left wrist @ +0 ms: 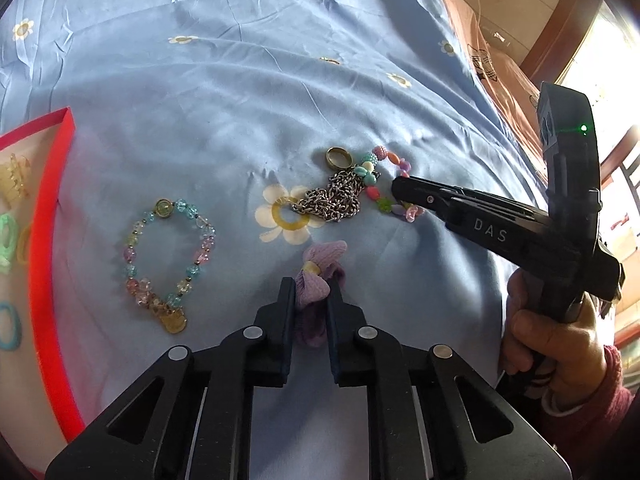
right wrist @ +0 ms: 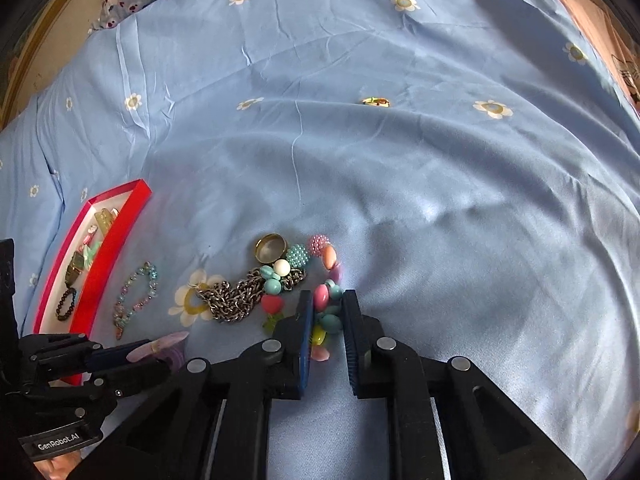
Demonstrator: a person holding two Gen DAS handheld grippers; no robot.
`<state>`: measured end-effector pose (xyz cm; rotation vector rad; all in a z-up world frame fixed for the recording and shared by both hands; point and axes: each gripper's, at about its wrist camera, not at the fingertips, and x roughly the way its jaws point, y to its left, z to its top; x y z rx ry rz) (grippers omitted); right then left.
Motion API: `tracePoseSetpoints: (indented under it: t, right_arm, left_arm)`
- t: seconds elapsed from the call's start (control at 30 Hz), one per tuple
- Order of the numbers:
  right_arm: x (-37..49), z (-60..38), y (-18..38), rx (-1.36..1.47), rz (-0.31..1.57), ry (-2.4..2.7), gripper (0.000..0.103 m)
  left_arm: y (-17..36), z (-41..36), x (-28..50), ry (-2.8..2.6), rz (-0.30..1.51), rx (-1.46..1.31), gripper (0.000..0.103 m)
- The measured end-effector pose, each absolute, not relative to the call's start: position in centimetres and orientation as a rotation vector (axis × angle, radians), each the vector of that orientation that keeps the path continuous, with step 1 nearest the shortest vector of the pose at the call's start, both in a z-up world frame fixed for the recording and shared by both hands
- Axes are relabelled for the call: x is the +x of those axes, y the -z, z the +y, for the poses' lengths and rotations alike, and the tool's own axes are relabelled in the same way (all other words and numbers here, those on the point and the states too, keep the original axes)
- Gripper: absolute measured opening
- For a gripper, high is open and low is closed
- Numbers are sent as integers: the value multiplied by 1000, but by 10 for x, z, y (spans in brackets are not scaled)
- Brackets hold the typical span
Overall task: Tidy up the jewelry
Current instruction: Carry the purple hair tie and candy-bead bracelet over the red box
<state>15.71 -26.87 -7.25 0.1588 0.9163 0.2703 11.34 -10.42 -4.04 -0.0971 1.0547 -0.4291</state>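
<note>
One blue daisy-print bedsheet point(right wrist: 400, 168), red tray point(right wrist: 108, 248) at left

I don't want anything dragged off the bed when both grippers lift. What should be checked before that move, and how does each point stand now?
1. Left gripper closed on the purple hair tie: ok.
2. Right gripper around the colorful bead bracelet: ok; firm grip: cannot tell.
3. Bead bracelet free of the silver chain: not ok, they touch and overlap.
4. Gold ring clear of the beads: cannot tell, it lies right beside them.
5. Red tray has room: ok.
6. Crystal bracelet clear of both grippers: ok.
</note>
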Motion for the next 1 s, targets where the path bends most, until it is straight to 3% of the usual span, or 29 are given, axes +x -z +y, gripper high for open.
tracePoseSetpoints:
  t: [1.0]
  right_arm:
    - [103, -168, -1, 122, 801, -586, 9]
  left_arm:
    - [0, 14, 54, 248, 915, -324, 11]
